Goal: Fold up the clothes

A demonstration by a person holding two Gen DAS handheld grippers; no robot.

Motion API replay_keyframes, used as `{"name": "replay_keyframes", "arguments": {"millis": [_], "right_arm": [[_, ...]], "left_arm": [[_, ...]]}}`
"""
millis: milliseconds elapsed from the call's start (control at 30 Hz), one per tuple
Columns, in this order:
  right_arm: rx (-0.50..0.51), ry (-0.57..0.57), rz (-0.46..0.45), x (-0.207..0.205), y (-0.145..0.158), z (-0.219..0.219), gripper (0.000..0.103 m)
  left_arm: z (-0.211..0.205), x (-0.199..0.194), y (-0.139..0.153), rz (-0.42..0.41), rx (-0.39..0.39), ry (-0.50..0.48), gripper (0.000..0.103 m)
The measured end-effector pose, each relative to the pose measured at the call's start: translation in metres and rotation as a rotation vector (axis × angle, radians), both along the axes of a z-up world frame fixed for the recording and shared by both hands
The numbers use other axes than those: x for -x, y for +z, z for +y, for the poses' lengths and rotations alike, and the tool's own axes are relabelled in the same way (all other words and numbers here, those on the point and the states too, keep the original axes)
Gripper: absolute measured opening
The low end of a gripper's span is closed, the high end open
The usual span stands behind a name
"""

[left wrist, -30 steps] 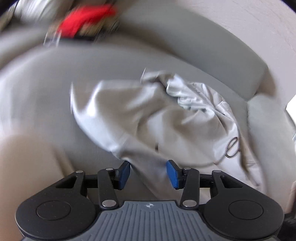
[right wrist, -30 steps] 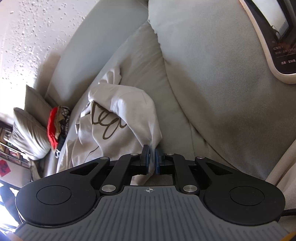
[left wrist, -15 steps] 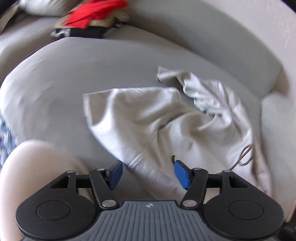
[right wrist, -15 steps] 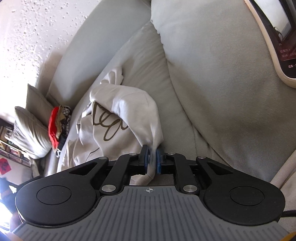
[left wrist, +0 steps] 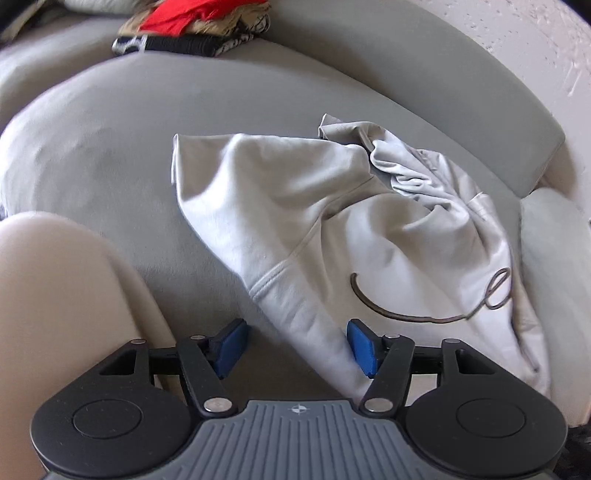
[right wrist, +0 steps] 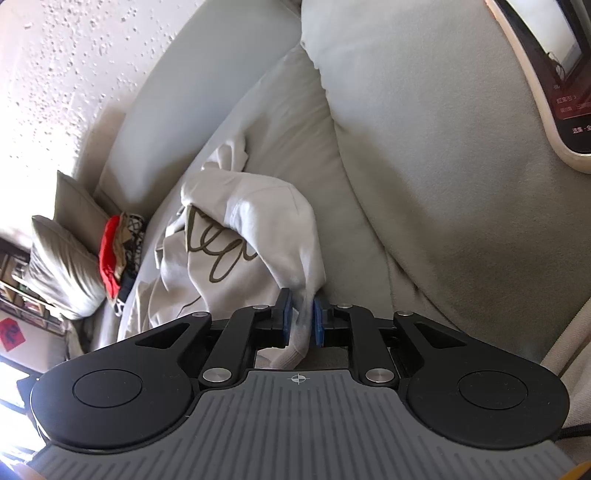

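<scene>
Black tongs point(left wrist: 293, 345), blue pads point(left wrist: 361, 346), ribbed grey housing, silver screws.

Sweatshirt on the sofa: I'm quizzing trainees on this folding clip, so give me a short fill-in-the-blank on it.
1. The pale sweatshirt lies crumpled on a grey ____.
2. The script lettering on it is dark ____.
3. A strip of the cloth hangs between the pads of the ____ gripper.
4. On the clothes pile at the far end, the top piece is ____.

Missing words: sofa; brown; right; red
</scene>
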State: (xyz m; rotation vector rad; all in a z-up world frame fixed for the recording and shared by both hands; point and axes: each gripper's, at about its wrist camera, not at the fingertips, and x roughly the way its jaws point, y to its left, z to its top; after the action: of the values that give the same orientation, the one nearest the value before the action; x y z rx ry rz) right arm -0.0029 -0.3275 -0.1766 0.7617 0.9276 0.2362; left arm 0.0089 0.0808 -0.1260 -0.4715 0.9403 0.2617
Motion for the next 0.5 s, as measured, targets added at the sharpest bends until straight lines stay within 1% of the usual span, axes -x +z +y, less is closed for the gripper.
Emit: {"name": "replay_keyframes", "arguments": {"millis": [33,67,100,133,167,233,267,333,433,500], "right_arm": [[-0.001,-0.007,-0.005,0.000,0.001,-0.001,0.025],[-0.001,-0.018,-0.013,0.001,0.002,-0.002,0.031],[-0.001,-0.029,-0.020,0.001,0.003,-0.004,0.039],[0.001,-0.041,-0.028,0.002,0.004,-0.005,0.041],[0.009,-0.052,-0.035,0.002,0.005,-0.006,0.041],[-0.002,-0.063,-0.040,-0.001,0.005,-0.008,0.041],[-0.011,-0.066,-0.043,-0.004,0.005,-0.009,0.041],[-0.022,-0.068,-0.051,-0.013,0.006,-0.009,0.041],[-0.010,-0.084,-0.055,-0.033,0.005,-0.010,0.041],[-0.025,-0.096,-0.020,-0.049,-0.002,-0.013,0.041]], "left_arm": [[-0.002,-0.001,0.001,-0.012,-0.014,-0.007,0.063],[-0.004,-0.003,0.001,-0.024,-0.025,-0.014,0.062],[-0.005,-0.004,0.002,-0.037,-0.029,-0.019,0.059],[-0.006,-0.004,0.003,-0.049,-0.033,-0.025,0.049],[-0.007,-0.005,0.004,-0.062,-0.038,-0.031,0.043],[-0.008,-0.007,0.004,-0.082,-0.039,-0.042,0.021],[-0.008,-0.008,0.003,-0.078,-0.023,-0.044,0.019],[-0.008,-0.009,0.002,-0.078,-0.027,-0.046,0.015],[-0.010,-0.011,0.001,-0.073,-0.033,-0.045,0.015],[-0.011,-0.011,0.000,-0.072,-0.033,-0.043,0.015]]}}
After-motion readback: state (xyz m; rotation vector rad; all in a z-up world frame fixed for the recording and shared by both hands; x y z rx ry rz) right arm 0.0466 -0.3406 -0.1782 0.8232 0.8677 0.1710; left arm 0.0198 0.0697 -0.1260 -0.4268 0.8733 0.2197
